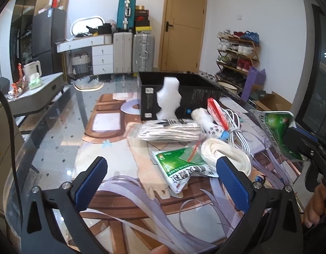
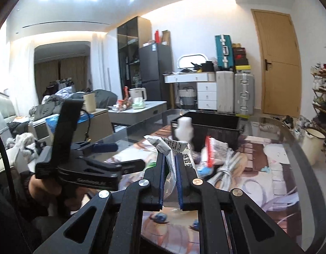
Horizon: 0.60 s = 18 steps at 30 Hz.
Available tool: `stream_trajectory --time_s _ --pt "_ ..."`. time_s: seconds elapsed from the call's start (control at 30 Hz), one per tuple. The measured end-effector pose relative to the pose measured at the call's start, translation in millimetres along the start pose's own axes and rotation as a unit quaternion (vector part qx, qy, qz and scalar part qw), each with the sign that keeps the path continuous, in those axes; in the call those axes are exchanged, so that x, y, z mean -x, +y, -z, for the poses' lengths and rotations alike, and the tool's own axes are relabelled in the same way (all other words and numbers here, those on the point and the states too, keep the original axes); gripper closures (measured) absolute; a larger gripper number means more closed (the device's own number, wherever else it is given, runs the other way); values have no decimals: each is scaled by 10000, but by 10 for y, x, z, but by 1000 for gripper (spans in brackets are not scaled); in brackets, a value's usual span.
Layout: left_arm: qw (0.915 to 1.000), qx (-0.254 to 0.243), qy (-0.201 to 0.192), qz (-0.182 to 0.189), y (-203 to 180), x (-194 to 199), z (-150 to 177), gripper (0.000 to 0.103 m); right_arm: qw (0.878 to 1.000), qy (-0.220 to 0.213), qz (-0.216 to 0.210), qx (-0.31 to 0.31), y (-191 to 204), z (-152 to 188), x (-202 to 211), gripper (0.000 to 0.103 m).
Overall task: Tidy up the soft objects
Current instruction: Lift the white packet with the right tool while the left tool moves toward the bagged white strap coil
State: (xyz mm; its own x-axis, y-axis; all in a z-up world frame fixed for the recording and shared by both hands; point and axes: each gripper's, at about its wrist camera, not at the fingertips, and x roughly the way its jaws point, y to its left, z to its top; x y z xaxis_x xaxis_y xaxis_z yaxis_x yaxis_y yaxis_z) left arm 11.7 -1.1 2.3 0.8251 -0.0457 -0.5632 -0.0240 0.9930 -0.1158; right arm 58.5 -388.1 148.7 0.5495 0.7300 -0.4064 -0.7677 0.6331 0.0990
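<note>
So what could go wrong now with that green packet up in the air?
The right gripper pinches the green packet by one edge only, so it might slip out on the way to the black box. The white foam piece leans at the box's front and could get knocked over. The open left gripper hovers close to the white rope coil and might snag it.
</note>
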Motion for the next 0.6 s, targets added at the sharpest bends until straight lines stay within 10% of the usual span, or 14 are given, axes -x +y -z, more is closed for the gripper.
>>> stream_trajectory --time_s 0.6 --pt "9875 -1181 608 844 -581 -271 -159 0 9977 68 612 -281 -341 61 10 93"
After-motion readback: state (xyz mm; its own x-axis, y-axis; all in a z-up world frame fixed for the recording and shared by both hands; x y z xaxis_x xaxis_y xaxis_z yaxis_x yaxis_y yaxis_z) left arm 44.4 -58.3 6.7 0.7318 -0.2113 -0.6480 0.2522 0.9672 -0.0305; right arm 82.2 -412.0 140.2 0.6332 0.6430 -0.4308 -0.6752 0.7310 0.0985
